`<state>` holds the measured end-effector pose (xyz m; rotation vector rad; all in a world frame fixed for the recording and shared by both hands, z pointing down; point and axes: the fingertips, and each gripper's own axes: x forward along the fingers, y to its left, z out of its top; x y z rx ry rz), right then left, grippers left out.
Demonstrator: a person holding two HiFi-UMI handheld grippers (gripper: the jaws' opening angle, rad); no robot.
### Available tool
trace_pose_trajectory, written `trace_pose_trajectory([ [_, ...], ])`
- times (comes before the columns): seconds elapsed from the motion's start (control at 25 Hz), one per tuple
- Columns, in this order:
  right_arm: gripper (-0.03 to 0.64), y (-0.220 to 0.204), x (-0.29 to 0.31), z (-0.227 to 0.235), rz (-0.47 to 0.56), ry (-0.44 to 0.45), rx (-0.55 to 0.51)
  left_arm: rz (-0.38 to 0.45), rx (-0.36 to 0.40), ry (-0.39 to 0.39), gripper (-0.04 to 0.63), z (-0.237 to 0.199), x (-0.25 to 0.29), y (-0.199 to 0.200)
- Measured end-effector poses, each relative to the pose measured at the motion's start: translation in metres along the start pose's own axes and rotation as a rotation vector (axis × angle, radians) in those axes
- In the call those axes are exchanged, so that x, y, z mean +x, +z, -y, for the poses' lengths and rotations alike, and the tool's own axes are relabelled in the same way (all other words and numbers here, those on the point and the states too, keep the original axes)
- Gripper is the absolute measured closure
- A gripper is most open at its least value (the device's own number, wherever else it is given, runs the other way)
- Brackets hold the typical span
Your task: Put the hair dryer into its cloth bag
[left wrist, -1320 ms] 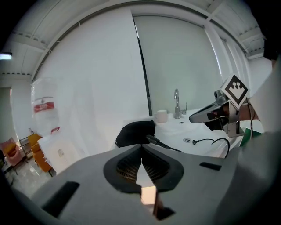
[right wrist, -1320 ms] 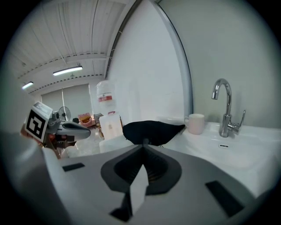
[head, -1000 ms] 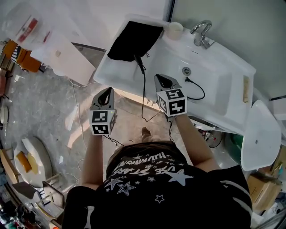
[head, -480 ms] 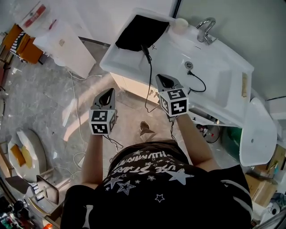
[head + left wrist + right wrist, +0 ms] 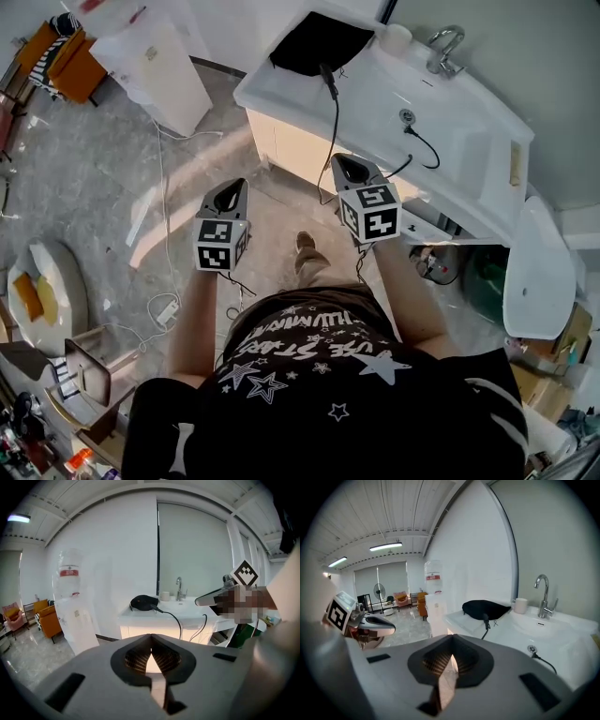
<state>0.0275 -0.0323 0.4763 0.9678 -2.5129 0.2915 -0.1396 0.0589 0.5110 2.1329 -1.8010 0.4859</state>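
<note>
Nearest, the left claw [image 5: 231, 190] and right claw [image 5: 346, 166] hang over the floor, each with jaws pressed together on nothing. Beyond them, the black cloth bag [image 5: 319, 42] lies on the white table [image 5: 281, 89] left of the sink [image 5: 450, 122]. A black cord [image 5: 335, 122] trails from the bag over the table's front edge. Whether the hair dryer is inside the bag I cannot tell.

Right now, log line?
left gripper: shut, empty | right gripper: shut, empty | black bag: on counter, cord trailing out

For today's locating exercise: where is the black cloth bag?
Head view, top centre: the black cloth bag lies at the left end of the sink counter, just left of the white cup.
</note>
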Motion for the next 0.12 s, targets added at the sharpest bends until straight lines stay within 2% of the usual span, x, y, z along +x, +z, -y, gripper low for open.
trace_pose_trajectory([
  [0.12,0.611,-0.012,-0.012,-0.022,-0.004,0.013,-0.002,-0.002,-0.011,0.003,0.586,0.002,-0.023,-0.014],
])
